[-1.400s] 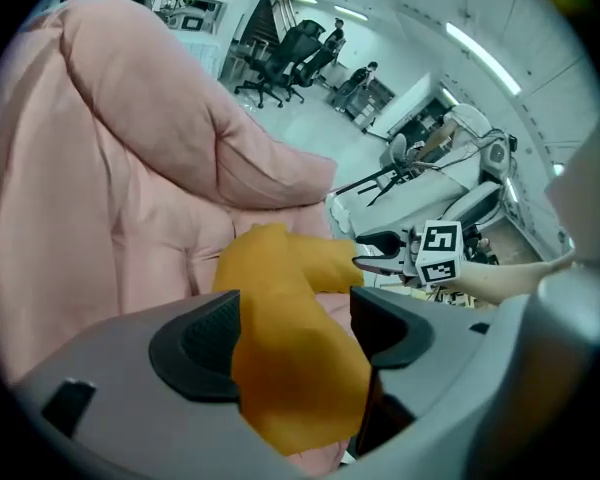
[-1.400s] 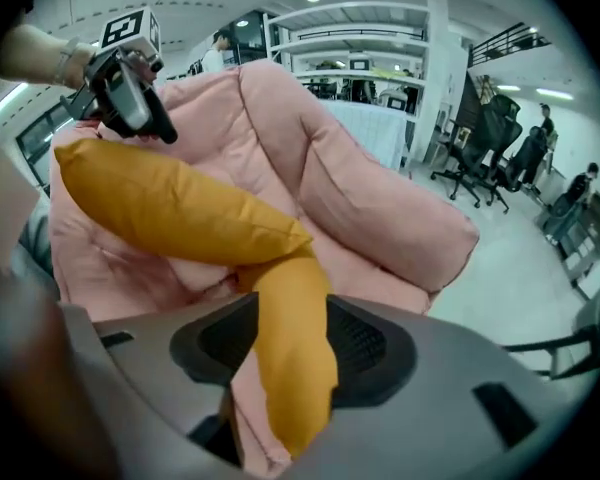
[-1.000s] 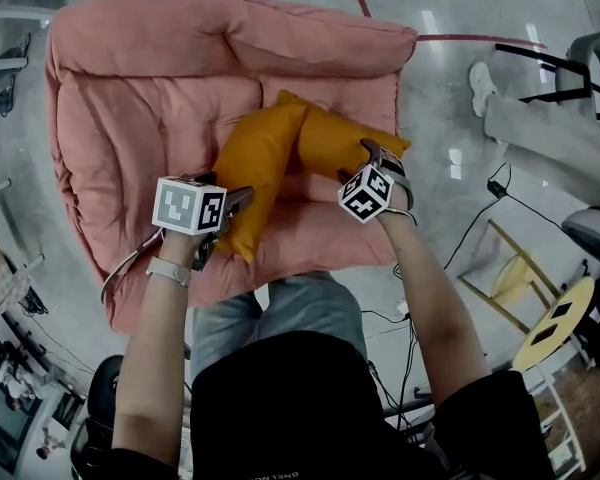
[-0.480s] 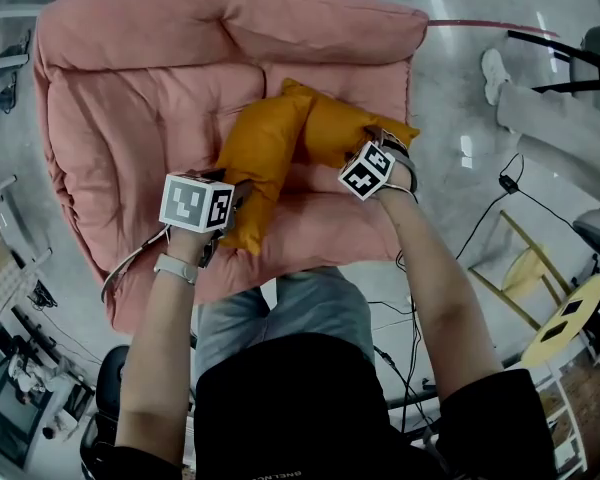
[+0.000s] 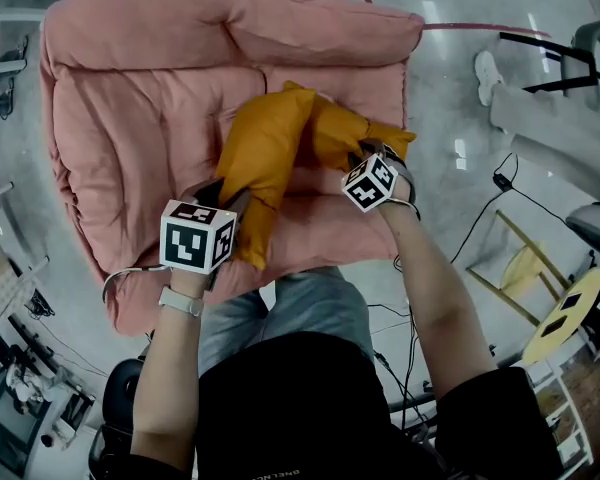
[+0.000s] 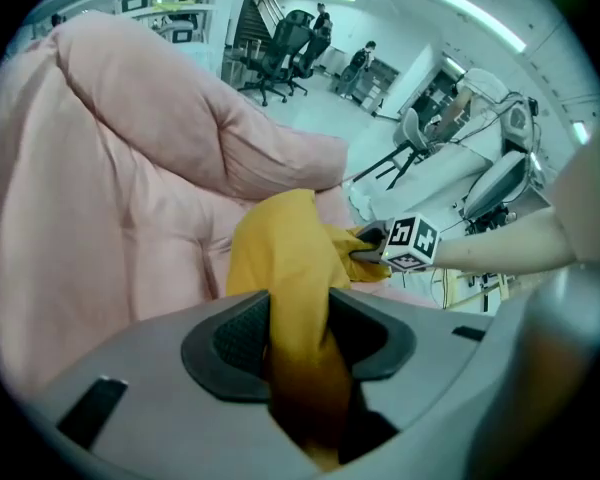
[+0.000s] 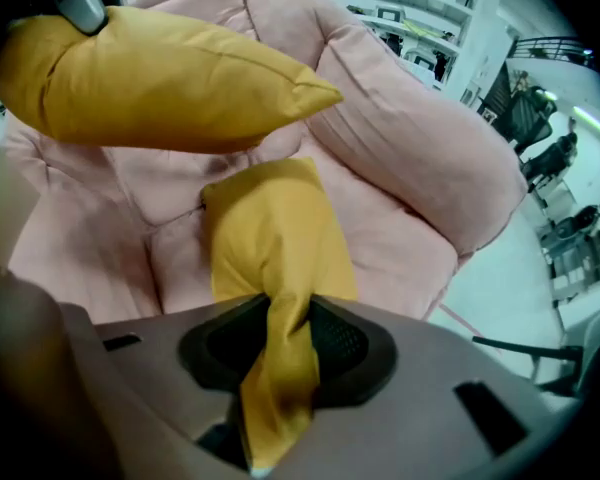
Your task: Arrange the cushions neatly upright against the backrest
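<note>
Pink armchair (image 5: 110, 148): left cushion (image 5: 265, 153) and right cushion (image 5: 338, 128) mid-seat, touching, short of far backrest (image 5: 230, 28). Left hand-held gripper (image 5: 222, 196) closing on left cushion's near corner, right hand-held gripper (image 5: 365, 153) likewise closing on right cushion's edge. Looks like grasp step; next probably lift, stand both upright

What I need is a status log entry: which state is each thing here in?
left cushion: gripped by its near edge, tilted, not against the backrest.
right cushion: pinched at its near edge, not upright.
left gripper: jaws closing on the left cushion.
right gripper: jaws closing on the right cushion.
sofa: neither cushion upright against its backrest.
</note>
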`<state>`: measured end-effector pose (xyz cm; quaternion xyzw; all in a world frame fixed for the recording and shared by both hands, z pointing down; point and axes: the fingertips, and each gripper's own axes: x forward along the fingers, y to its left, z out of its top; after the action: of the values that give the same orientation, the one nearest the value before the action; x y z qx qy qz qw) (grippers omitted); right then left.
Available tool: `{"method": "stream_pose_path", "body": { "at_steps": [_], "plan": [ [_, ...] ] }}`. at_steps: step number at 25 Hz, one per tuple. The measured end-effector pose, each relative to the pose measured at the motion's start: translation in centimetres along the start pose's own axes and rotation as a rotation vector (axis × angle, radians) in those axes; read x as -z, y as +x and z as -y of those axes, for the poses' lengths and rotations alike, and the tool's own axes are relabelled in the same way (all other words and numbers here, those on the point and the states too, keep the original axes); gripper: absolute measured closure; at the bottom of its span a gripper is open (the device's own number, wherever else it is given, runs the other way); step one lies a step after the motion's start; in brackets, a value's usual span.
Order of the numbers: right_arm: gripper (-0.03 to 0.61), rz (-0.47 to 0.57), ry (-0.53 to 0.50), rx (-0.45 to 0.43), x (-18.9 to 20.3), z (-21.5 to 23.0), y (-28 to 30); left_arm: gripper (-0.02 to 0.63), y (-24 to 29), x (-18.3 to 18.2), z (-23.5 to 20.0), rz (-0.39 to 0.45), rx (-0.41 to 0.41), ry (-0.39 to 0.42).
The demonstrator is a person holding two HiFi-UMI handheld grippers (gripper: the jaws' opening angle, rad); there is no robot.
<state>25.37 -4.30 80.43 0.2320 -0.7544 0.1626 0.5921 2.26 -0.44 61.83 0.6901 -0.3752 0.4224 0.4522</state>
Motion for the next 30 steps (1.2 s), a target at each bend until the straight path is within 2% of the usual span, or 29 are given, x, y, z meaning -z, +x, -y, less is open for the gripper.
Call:
{"method": "stream_pose_path", "body": {
  "at_steps": [5,15,18,20,23,26,30],
  "plan": [
    [0.454,0.045,0.069,0.015,-0.5,-0.2,-2.1,0.430,-5.7,-2.1,-0.7,0.116,-0.030,0.018],
    [0.459,0.115,0.299,0.052,-1.4,-0.3,-8.3,0.426,-18.0,-3.5,-5.1,0.290,-0.125,0.013],
    [0.460,0.156,0.411,0.030,-2.7,-0.8,-10.2,0.426,-21.5,-4.0,-6.4,0.359,-0.104,-0.036],
    [0.460,0.195,0.496,0.007,-4.0,-1.1,-11.0,0.423,-23.6,-4.6,-7.5,0.401,-0.116,-0.041],
    [0.462,0.250,0.587,-0.025,-6.2,-1.8,-12.0,0.420,-24.9,-5.1,-8.9,0.433,-0.119,-0.044],
    [0.460,0.304,0.683,-0.049,-8.6,-2.8,-12.7,0.420,-24.3,-4.9,-9.7,0.430,-0.115,-0.040],
    [0.462,0.363,0.877,-0.122,-11.5,-4.7,-12.3,0.419,-23.6,-4.6,-10.7,0.427,-0.098,-0.041]
  ]
}}
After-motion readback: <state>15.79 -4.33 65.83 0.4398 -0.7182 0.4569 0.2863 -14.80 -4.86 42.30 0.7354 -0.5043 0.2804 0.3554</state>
